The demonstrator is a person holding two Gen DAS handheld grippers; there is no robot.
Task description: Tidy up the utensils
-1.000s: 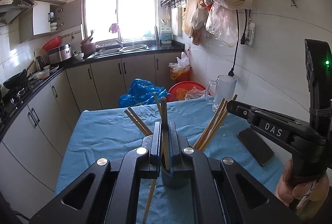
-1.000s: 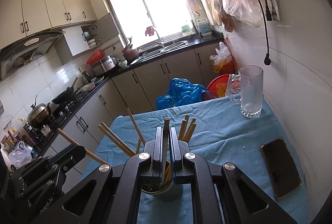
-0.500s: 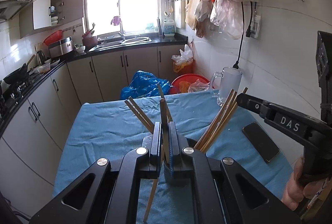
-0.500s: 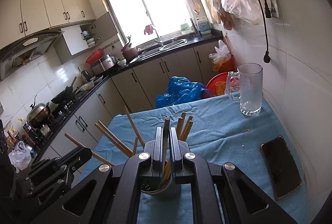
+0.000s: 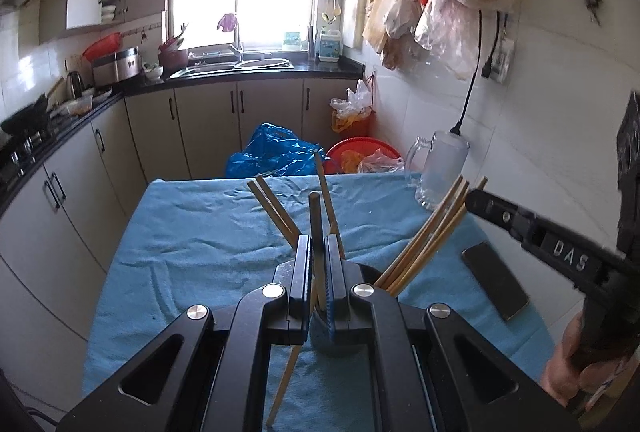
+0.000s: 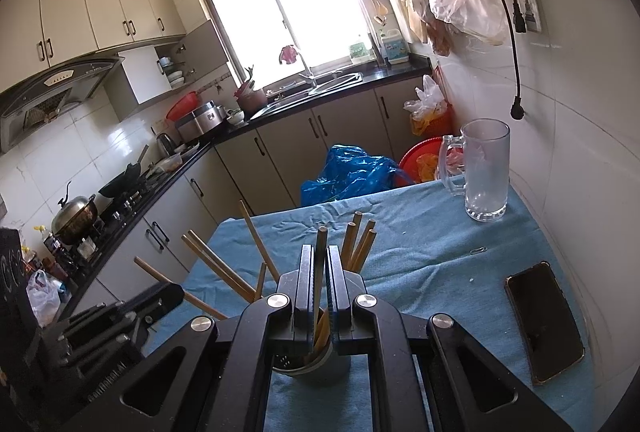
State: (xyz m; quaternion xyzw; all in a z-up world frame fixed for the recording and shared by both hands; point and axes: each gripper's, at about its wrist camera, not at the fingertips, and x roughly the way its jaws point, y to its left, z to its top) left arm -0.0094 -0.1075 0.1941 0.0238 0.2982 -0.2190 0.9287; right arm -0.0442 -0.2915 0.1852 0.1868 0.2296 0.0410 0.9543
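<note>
your left tool (image 5: 319,264) pinches one chopstick (image 5: 316,228) upright above the holder (image 6: 308,362). your right tool (image 6: 319,268) clamps another chopstick (image 6: 320,252) over its rim, on the blue tabletop (image 6: 440,252).

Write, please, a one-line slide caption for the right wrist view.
Right tongs shut on one chopstick above the chopstick holder on a blue cloth.

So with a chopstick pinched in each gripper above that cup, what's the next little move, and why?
Probably lower the left gripper so its chopstick drops into the cup: the stick hangs above the rim, where other chopsticks already stand.
</note>
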